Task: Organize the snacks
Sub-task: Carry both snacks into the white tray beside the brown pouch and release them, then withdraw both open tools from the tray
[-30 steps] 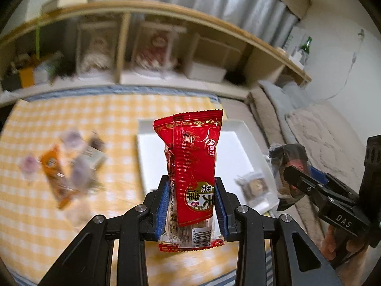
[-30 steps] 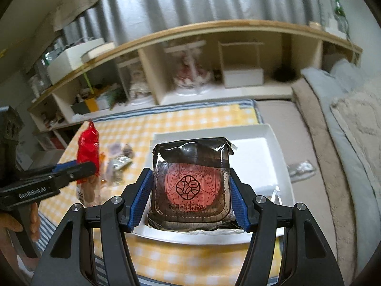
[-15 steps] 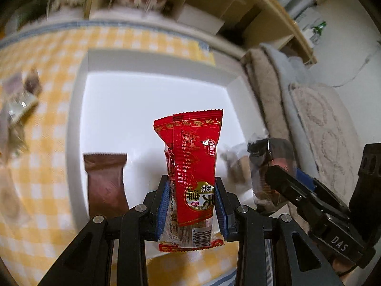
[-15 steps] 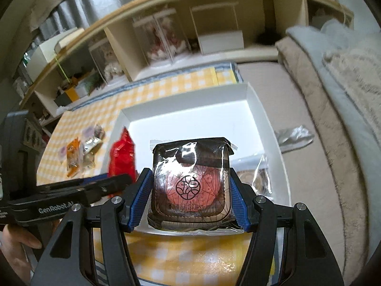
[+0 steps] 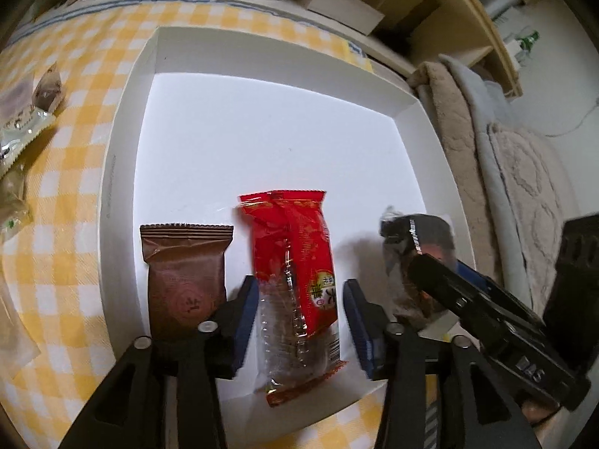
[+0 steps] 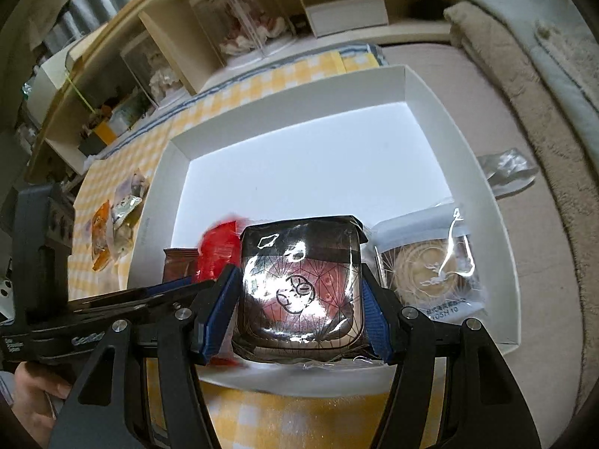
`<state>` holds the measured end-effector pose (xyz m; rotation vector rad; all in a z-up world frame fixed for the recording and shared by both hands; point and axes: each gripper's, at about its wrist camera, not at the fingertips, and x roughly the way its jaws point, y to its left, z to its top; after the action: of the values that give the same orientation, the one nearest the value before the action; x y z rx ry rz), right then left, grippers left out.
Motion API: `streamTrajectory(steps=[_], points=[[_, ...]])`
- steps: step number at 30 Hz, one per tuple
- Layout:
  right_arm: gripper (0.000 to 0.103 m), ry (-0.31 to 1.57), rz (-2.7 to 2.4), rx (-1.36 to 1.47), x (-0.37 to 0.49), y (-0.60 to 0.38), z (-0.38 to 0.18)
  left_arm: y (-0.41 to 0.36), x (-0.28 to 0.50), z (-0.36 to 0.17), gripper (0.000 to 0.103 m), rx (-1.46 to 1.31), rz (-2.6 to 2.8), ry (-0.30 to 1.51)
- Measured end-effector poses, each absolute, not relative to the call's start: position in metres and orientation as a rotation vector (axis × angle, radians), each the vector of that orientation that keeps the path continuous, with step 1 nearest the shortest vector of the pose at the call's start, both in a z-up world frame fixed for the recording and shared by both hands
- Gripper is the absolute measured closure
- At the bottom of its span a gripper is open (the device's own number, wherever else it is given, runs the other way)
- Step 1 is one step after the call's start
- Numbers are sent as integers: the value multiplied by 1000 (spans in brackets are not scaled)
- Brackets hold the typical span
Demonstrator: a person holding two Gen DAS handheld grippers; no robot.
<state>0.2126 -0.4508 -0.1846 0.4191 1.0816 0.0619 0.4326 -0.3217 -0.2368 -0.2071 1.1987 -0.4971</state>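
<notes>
Left gripper (image 5: pixel 301 310) spread around red packet (image 5: pixel 295 269); right gripper (image 6: pixel 299 310) clamps dark packet (image 6: pixel 301 284).

"DAS" is printed on the right gripper (image 5: pixel 441 273) body; "GenRobot" appears, blurred, on the left gripper (image 6: pixel 157 299) body; Chinese characters mark the red snack packet (image 5: pixel 299 277).

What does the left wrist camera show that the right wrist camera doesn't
Only the left wrist view shows the whole red snack packet between the left gripper's parted fingers. Only the right wrist view shows the round pastry in clear wrap, a silver wrapper outside the tray, and the dark mooncake pack's face. Both show the white tray and brown packet.
</notes>
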Motion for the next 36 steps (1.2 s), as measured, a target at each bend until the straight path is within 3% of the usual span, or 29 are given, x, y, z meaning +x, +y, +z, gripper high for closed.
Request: streamTrajectory(steps=[2, 5, 11, 18, 26, 36], points=[[38, 1089, 66, 432, 213, -452, -188, -326, 437, -236, 53, -176, -504, 1188], [23, 1091, 66, 476, 212, -458, -190, -326, 435, -234, 53, -138, -511, 1177], [17, 1099, 37, 453, 198, -463, -184, -321, 421, -229, 53, -100, -505, 1159], [0, 1095, 16, 422, 183, -465, -176, -288, 356, -199, 45, -78, -508, 1129], [0, 1081, -6, 359, 172, -461, -159, -275, 329, -175, 9, -43, -504, 1081], [0, 1049, -70, 321, 150, -466, -133, -254, 299, -139, 0, -6, -491, 1013]])
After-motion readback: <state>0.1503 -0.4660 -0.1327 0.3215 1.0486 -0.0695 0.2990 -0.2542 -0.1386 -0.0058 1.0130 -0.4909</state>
